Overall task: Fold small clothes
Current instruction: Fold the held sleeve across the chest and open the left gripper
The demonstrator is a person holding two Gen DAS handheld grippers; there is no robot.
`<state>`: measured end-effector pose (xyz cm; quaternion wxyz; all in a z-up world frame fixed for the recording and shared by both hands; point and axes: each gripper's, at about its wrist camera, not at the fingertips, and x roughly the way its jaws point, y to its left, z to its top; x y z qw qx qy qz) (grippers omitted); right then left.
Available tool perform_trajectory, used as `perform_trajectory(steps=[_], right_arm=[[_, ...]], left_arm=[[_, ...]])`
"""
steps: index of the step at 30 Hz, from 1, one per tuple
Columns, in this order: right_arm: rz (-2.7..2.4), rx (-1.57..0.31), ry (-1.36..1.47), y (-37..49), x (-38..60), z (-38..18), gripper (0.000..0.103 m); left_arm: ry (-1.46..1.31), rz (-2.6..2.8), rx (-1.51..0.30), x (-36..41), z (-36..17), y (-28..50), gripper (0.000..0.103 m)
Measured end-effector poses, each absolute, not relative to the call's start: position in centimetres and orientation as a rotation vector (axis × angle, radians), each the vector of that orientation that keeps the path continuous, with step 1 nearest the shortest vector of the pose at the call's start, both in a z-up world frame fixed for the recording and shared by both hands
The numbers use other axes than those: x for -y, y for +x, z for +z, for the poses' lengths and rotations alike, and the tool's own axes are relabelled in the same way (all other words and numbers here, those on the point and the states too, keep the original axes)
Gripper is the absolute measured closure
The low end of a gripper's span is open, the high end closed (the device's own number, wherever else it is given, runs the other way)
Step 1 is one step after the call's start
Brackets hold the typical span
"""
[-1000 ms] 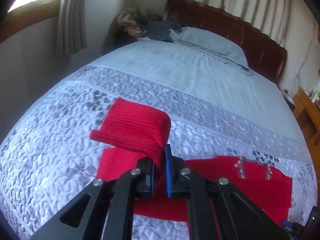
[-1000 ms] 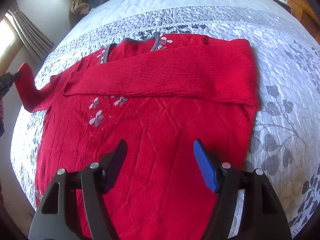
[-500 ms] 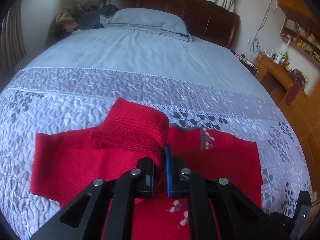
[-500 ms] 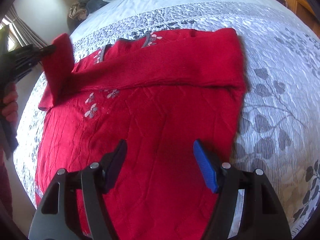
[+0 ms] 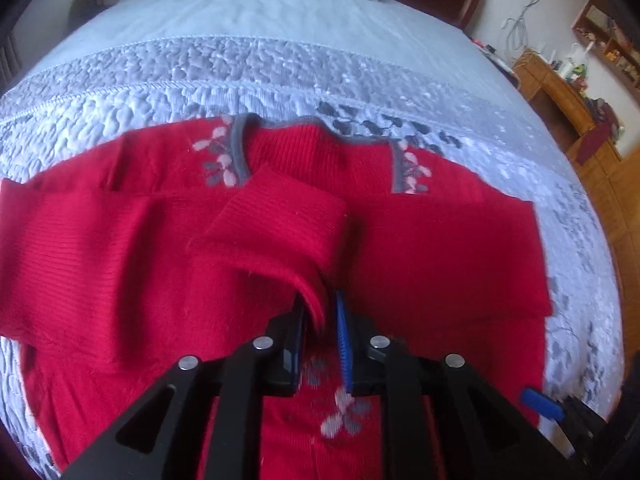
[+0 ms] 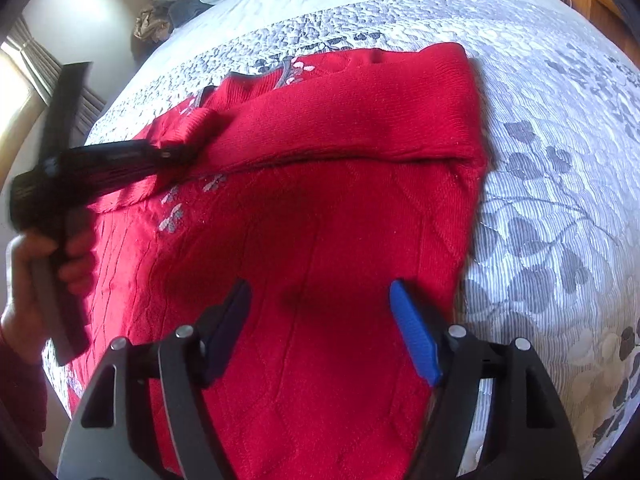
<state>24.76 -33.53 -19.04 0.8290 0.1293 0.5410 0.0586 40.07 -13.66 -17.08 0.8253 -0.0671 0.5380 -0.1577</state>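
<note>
1. Left wrist view: a red sweater (image 5: 420,240) lies flat on the quilted bedspread (image 5: 280,68), neckline toward the headboard. The left gripper (image 5: 322,322) is right over its chest with the sleeve cuff (image 5: 280,220) between the fingers. The jaws are easing apart, there's a visible gap on the blue-pad side, and the cuff is draped across the sweater just below the grey collar (image 5: 240,148). So it's basically letting go. Wooden furniture (image 5: 592,128) stands off to the right.

2. Right wrist view: the right gripper (image 6: 320,332) hangs wide open above the lower body of the sweater (image 6: 320,220), with nothing in it. The other sleeve is already folded across the chest. A hand (image 6: 48,264) at the left holds the left gripper (image 6: 176,154) on the cuff near the collar.
</note>
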Motion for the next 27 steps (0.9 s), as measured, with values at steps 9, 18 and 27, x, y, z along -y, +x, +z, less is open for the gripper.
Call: perform_trajectory(steps=[9,18,27], right_arm=[[0.101,-1.158,0.272,25.2,33.1,-18.8,0.030],[0.142,-1.169,0.167,28.2,29.2,-15.4,0.031],[0.295,-1.233,0.078,36.4,21.2,-12.3,0.032]], left_arm=[[-0.175,-0.263,-1.027,2.3,-11.3,39.0,0.044],[-0.188,-0.099,-1.281,-4.1,-19.5,44.4,0.057],[-0.184,-0.127,-1.308,-3.9,-20.8,44.8,0.057]])
